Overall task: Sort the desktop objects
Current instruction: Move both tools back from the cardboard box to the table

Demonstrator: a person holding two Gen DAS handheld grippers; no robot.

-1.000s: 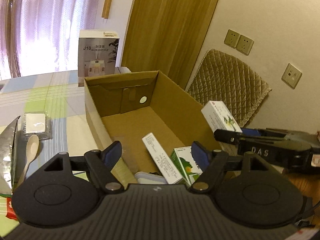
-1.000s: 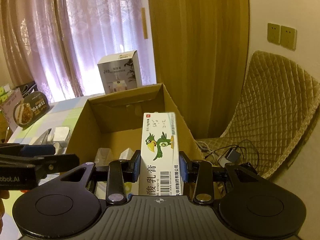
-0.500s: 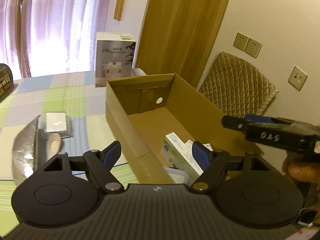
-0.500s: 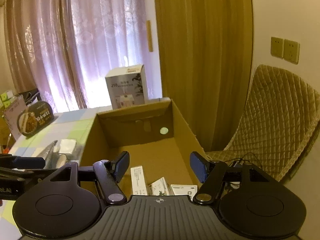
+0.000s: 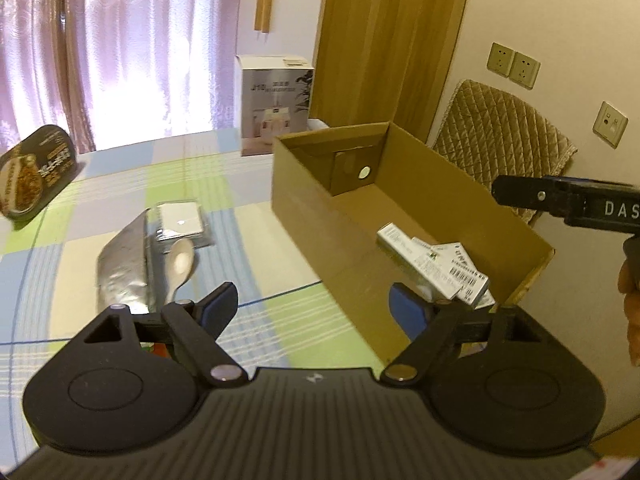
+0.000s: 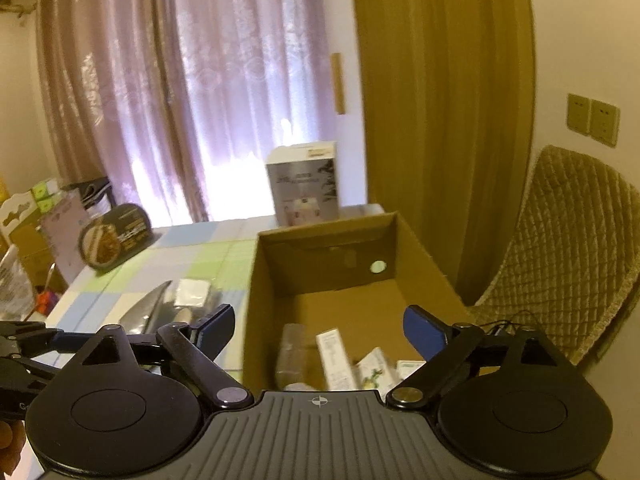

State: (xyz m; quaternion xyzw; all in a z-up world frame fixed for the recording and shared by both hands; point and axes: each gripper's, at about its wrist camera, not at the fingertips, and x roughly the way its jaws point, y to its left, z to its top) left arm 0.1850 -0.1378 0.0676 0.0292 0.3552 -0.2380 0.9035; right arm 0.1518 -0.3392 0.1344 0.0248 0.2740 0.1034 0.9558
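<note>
There was a table (image 5: pixel 120 184) with a checked cloth of blue, green and white filling the left and middle of the left wrist view. On it, right of the middle, sat a big open cardboard box (image 5: pixel 316 216). Behind the box, near the top middle, stood a grey and white carton (image 5: pixel 276 104) in front of pink curtains (image 5: pixel 120 48). A padded chair (image 5: pixel 500 128) stood at the right edge, by the wall.

At the far left edge, an oval food tub (image 5: pixel 36 172) leaned up on its side. Left of the middle lay a silver pouch (image 5: pixel 122 268), with a flat clear pack (image 5: pixel 180 220) just beside its top end and a pale spoon (image 5: pixel 180 260) lying on the cloth right next to the pouch.

Inside the box, at its near end, lay a few small white packs (image 5: pixel 436 264), some on top of each other. In the right wrist view these packs (image 6: pixel 336 356) showed low in the middle, with a clear thing beside them that was too blurry to name.

The left gripper (image 5: pixel 314 304) was spread wide at the bottom of its view, holding nothing, above the near left corner of the box. The right gripper (image 6: pixel 320 324) was also spread wide and held nothing, above the near end of the box. In the left wrist view it poked in from the right edge (image 5: pixel 560 200), with part of a hand (image 5: pixel 630 296) below it.
</note>
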